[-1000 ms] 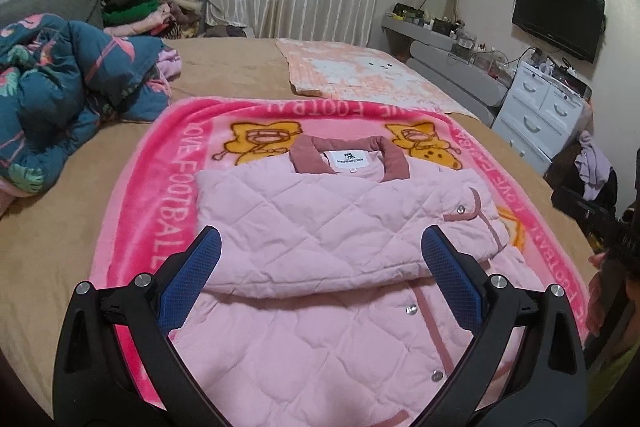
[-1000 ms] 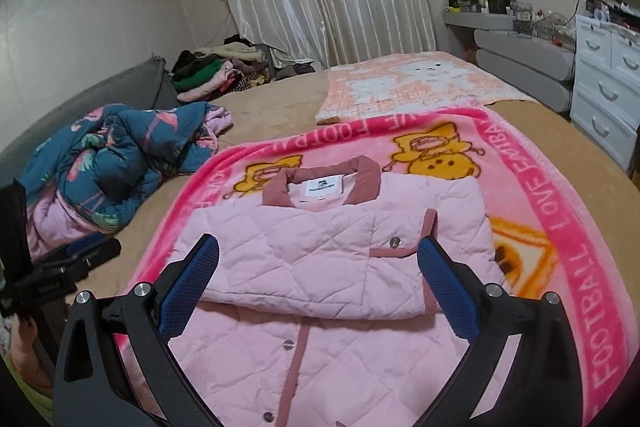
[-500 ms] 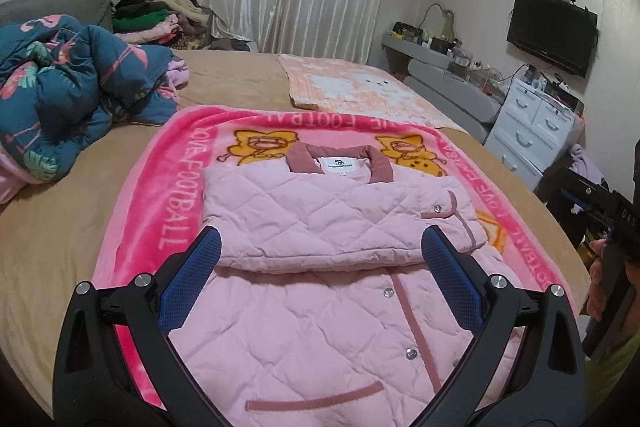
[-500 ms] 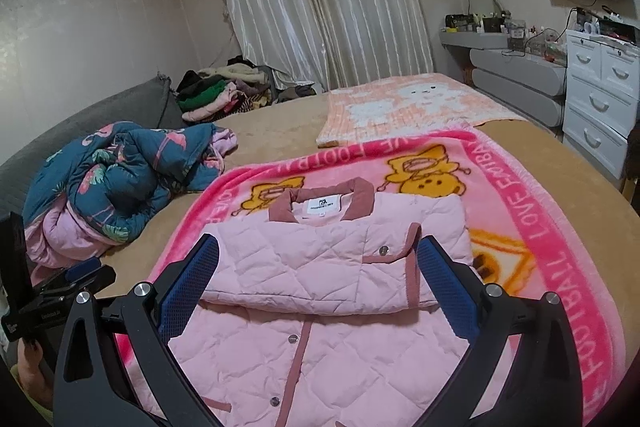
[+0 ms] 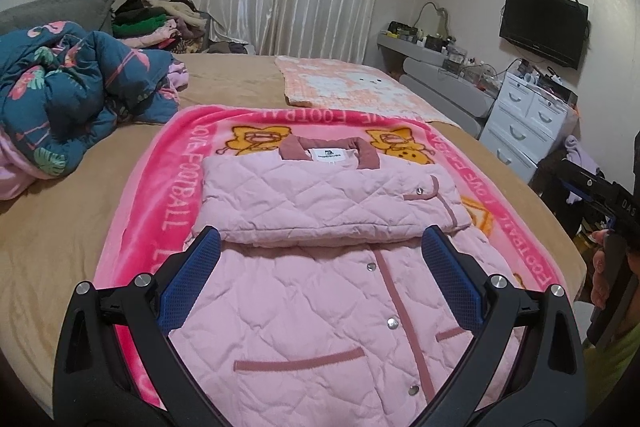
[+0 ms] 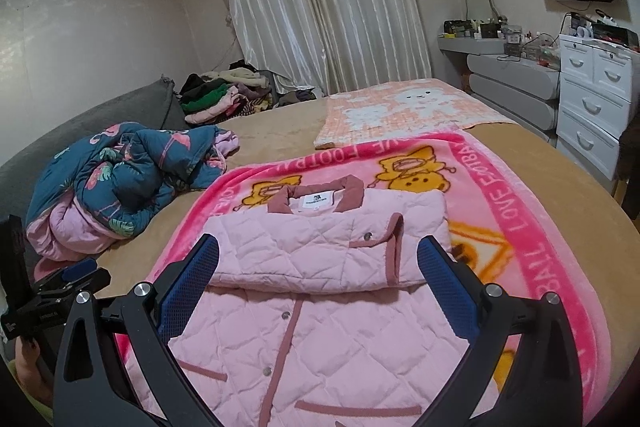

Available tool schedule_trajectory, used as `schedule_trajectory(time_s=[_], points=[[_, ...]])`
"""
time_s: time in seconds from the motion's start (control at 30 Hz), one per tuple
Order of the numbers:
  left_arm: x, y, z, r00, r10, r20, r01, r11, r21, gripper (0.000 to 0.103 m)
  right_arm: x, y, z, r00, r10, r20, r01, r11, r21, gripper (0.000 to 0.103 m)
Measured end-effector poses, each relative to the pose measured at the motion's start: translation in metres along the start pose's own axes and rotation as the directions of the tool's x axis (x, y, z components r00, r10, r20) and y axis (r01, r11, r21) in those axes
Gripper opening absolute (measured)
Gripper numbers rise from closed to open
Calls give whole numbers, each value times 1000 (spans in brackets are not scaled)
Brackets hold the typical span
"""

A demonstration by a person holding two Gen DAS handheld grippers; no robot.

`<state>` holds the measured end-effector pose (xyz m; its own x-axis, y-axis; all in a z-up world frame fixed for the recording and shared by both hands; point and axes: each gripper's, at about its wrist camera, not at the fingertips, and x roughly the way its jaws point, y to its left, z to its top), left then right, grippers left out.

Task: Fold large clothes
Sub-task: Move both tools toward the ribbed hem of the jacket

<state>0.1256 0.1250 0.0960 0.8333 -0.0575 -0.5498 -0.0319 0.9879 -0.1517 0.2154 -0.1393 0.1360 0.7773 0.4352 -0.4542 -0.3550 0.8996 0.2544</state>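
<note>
Quilted pink jacket (image 5: pixel 320 267) laid on a pink football blanket (image 5: pixel 176 187) on the bed (image 5: pixel 52 247).
Its sleeves are seen folded across the chest below the collar. The left gripper (image 5: pixel 320 267) and the right gripper (image 6: pixel 318 271) are both held wide open above the lower front, with nothing gripped.

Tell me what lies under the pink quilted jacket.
The pink quilted jacket lies on a pink football blanket, itself on the tan bed cover. The blanket's middle is covered, so its central print cannot be seen.
</note>
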Motion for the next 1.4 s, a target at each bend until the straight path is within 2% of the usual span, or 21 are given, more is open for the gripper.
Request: schedule_trajectory(time_s=[0.43, 0.8, 1.4], points=[[-24, -12, -13, 1000, 10, 15, -10, 1000, 12, 94, -28, -6, -18, 1000, -1, 0, 1, 1000, -23, 99], [-31, -15, -26, 1000, 29, -1, -29, 999, 26, 94, -41, -6, -34, 1000, 1, -16, -2, 999, -39, 99], [-25, -1, -71, 990, 108, -89, -105, 994, 32, 94, -51, -34, -82, 994, -41, -100, 37, 998, -46, 99]])
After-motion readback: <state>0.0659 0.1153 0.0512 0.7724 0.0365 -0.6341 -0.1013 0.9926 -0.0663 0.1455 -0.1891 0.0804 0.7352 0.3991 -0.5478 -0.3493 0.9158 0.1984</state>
